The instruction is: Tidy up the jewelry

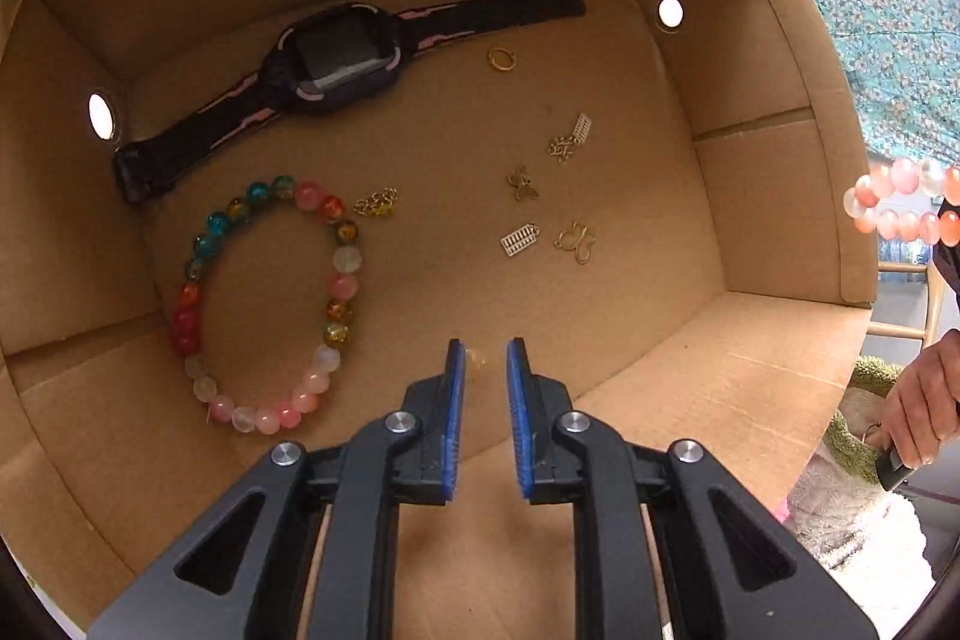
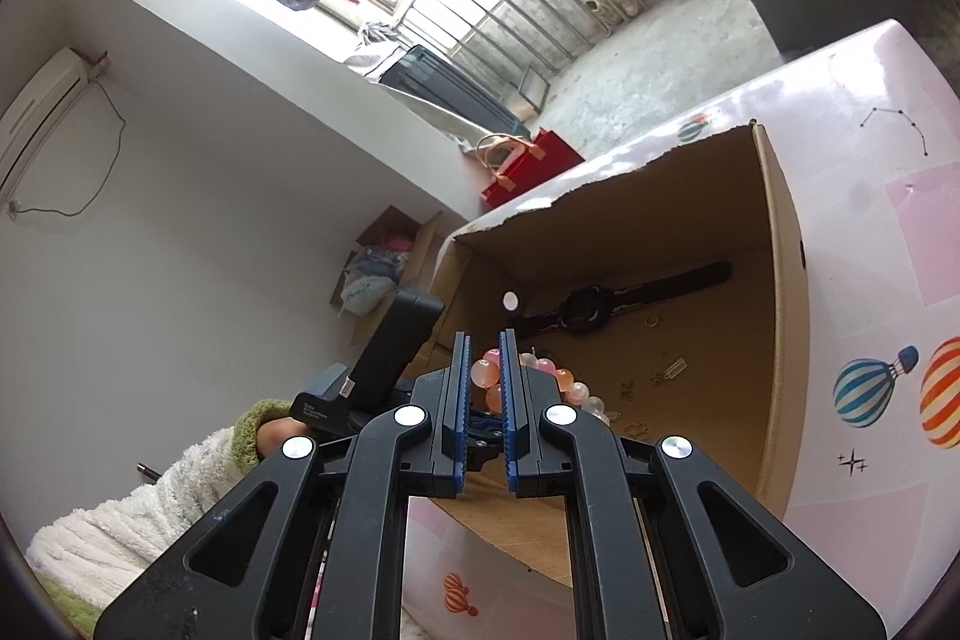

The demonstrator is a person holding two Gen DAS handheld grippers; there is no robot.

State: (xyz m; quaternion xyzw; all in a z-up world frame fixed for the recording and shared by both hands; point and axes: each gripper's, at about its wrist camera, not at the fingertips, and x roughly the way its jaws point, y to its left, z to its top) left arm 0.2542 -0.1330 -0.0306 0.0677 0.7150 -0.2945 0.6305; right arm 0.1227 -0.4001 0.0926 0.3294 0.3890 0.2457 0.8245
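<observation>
A cardboard box [image 1: 750, 196] holds a black and pink watch [image 1: 336, 64], a multicoloured bead bracelet [image 1: 198, 328], a gold ring [image 1: 501, 58] and several small metal charms [image 1: 521, 238]. My left gripper [image 1: 485, 352] is open and empty, inside the box above its floor. My right gripper [image 2: 483, 340] is shut on a pink bead bracelet [image 2: 564, 382] and holds it over the box [image 2: 780, 280], near its front edge. That bracelet also shows in the left wrist view [image 1: 900, 208], beyond the box's right wall.
The box stands on a table with a pink balloon-print cover [image 2: 870, 232]. The person's white fleece sleeve [image 2: 120, 520] is at the left. A red bag [image 2: 528, 166] and an open carton [image 2: 390, 250] sit on the floor beyond.
</observation>
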